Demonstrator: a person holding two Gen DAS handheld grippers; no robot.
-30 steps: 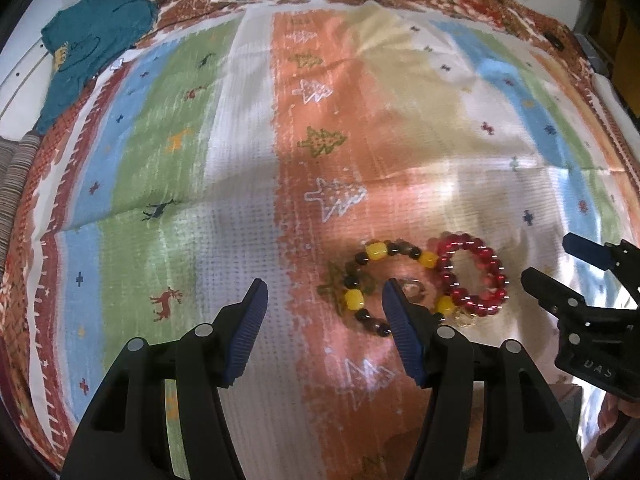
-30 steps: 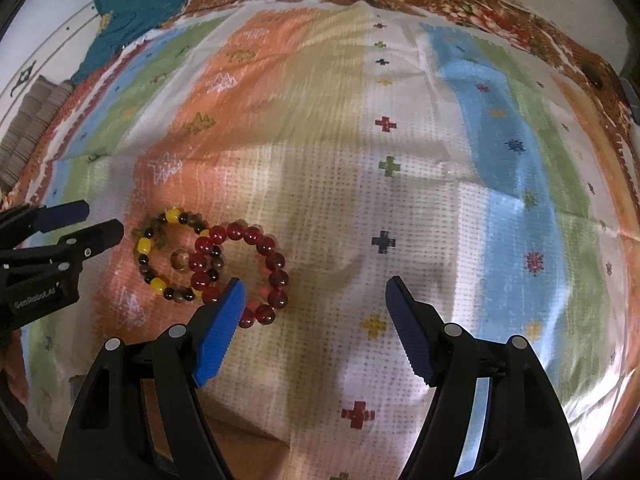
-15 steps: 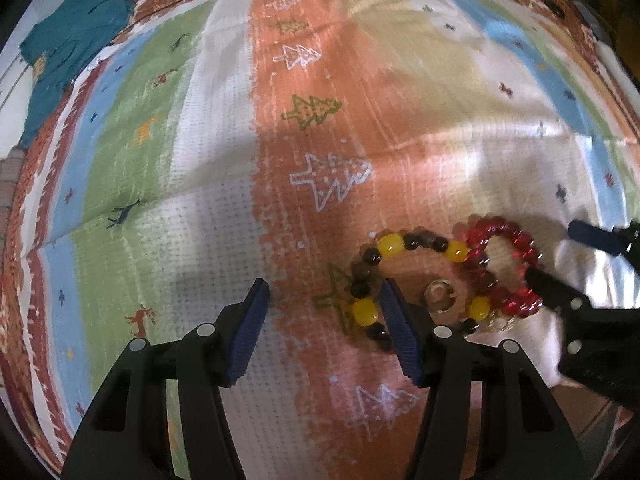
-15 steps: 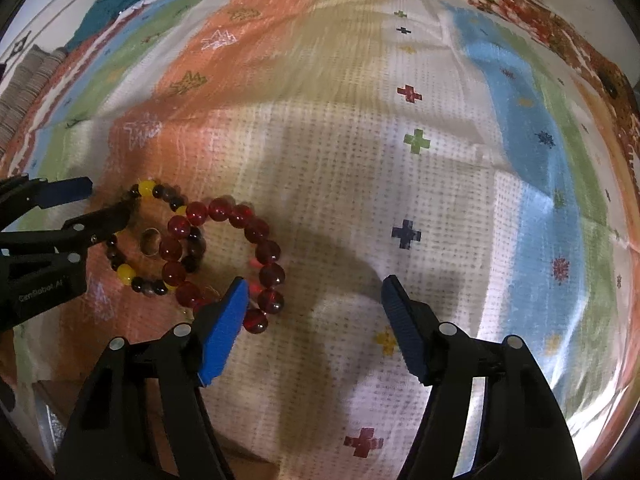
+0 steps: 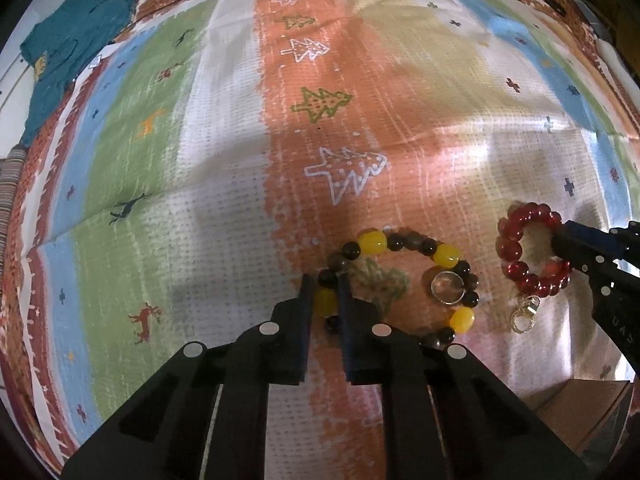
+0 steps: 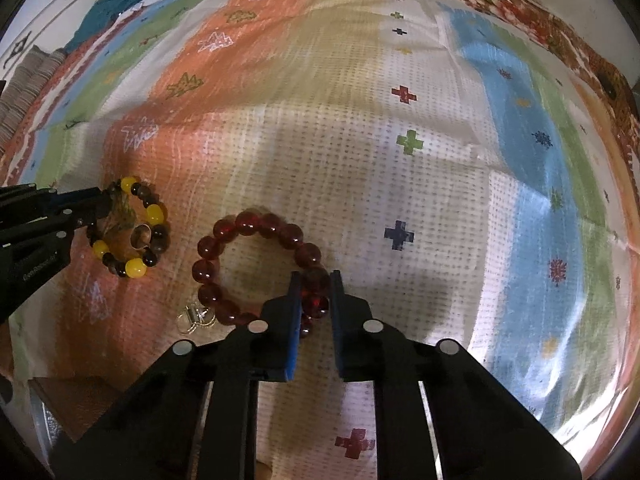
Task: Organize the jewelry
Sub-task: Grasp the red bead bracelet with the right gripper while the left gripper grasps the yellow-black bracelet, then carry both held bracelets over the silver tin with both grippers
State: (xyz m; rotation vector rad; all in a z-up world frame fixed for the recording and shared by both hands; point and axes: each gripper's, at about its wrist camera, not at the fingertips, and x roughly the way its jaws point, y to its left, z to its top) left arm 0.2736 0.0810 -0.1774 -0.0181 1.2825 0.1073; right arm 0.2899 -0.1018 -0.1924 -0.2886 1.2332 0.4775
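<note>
Left tool point(image 5: 325, 286): just clamped round yellow-and-dark bead bracelet point(image 5: 404, 280).
Right tool point(image 6: 314, 280): just clamped glossy red bead bracelet point(image 6: 256, 268).
Beneath: woven striped cloth point(image 5: 224, 168).

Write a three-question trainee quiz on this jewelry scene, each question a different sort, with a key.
1. True or false: the left gripper is shut on the red bead bracelet.
2. What lies inside the yellow and dark bead bracelet? A) a coin B) a metal ring C) a key
3. Fill in: a small gold clasp lies on the cloth beside the ___ bracelet.

Key: 1 false, that is the right gripper; 2 B, the metal ring; 3 red.
</note>
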